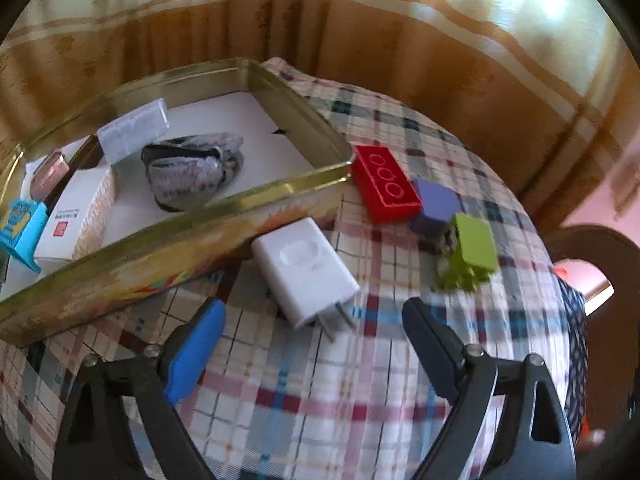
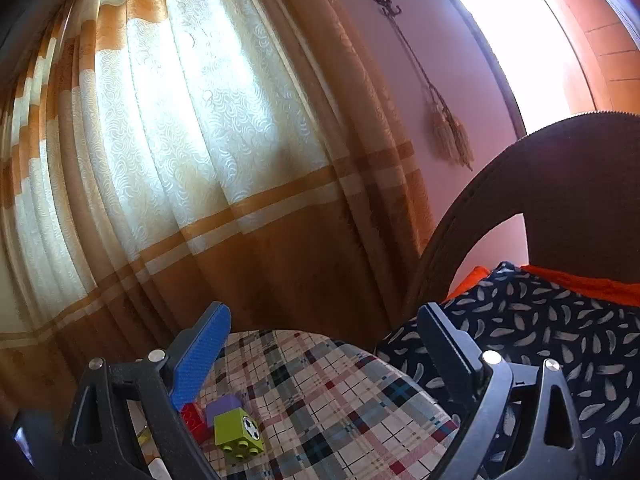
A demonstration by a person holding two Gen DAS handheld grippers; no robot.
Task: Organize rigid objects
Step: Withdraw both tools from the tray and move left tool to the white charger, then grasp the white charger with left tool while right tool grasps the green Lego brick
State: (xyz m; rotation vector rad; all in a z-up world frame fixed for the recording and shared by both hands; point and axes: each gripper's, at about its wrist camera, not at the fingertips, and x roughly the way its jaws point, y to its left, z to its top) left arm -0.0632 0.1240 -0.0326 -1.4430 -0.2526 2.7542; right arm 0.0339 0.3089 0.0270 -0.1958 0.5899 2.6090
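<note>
Left gripper [image 1: 314, 334], jaws spread and empty, hovers just short of white charger [image 1: 305, 271] lying beside gold tin [image 1: 240, 204]; prongs face the fingers, so a skewed pinch could slip; right gripper [image 2: 324, 344] likewise released.

The left wrist view looks down at a slant, from close above, onto the plaid tablecloth [image 1: 304, 400], with the gold tin [image 1: 248, 196] to the upper left of the cloth's middle and the curtain [image 1: 400, 40] behind it. The right wrist view sits low at the cloth's [image 2: 320, 392] near edge and tilts upward, so the curtain [image 2: 180, 140] fills most of it. Both views share the cloth, the curtain and the green block [image 1: 468, 256] [image 2: 236, 432] beside the purple block [image 1: 434, 208] [image 2: 224, 404]
</note>
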